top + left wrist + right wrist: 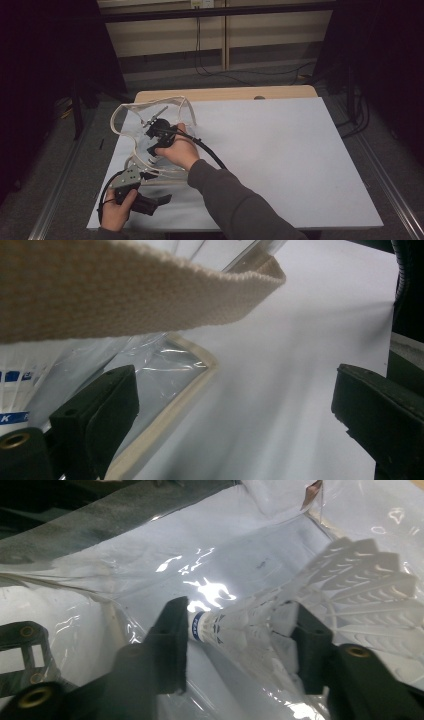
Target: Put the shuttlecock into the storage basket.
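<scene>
One clear plastic bag (pixel 131 112) with a beige strap is lying at the upper left of the white-covered bench (pixel 280 150), and one white shuttlecock (pixel 300 615) is sitting inside it. Two tongs are working. The right tongs (pixel 240 635) are reaching into the bag at centre left of the high view, pinching the shuttlecock between their jaws. The left tongs (pixel 235 405) are lying spread at the lower left, just beside the bag's beige edge. A blurred strap (pixel 125 290) is crossing the top of the left gripper view; the shuttlecock's feathers are running off the frame's right edge.
</scene>
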